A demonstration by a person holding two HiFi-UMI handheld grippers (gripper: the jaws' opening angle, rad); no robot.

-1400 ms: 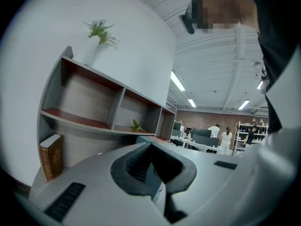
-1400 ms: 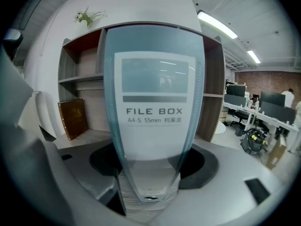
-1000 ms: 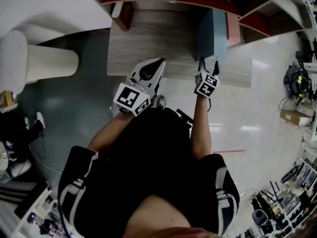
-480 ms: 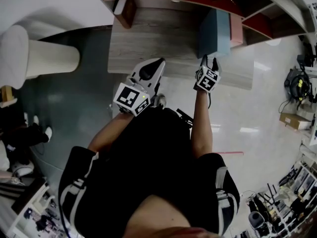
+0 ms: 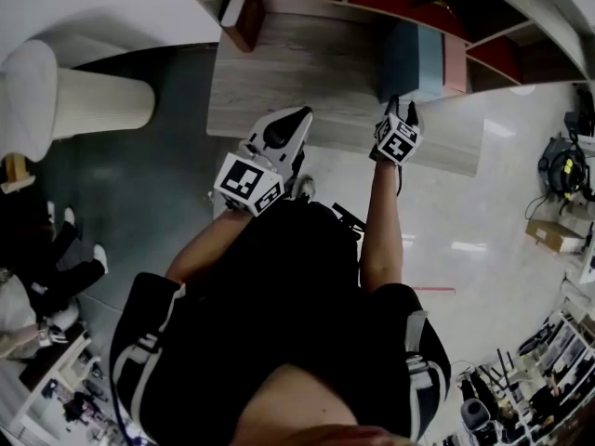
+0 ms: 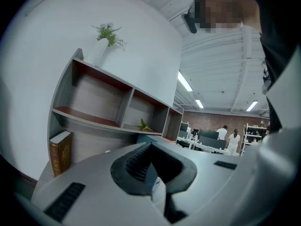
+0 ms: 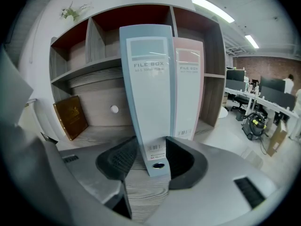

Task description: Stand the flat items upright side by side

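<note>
A blue file box (image 7: pixel 150 88) stands upright on the wooden table (image 5: pixel 297 72), touching a pink file box (image 7: pixel 188 88) on its right. From above, the blue file box (image 5: pixel 409 63) and the pink file box (image 5: pixel 456 63) stand at the table's far right. My right gripper (image 7: pixel 153 157) (image 5: pixel 400 108) has just been closing and now presses on the blue box's spine near its foot. A brown book (image 7: pixel 70 117) (image 5: pixel 244 21) leans at the far left. My left gripper (image 5: pixel 299 117) (image 6: pixel 151 166) hovers shut and empty at the table's front edge.
Behind the table rises a shelf unit (image 7: pixel 94 41) with red-backed compartments and a small plant (image 6: pixel 109 32) on top. A white round seat (image 5: pixel 56 110) stands to the left on grey floor. A vacuum cleaner (image 5: pixel 562 165) and boxes sit far right.
My right gripper has moved forward to the blue file box, and its jaws now close round the spine. The left gripper has stayed where it was.
</note>
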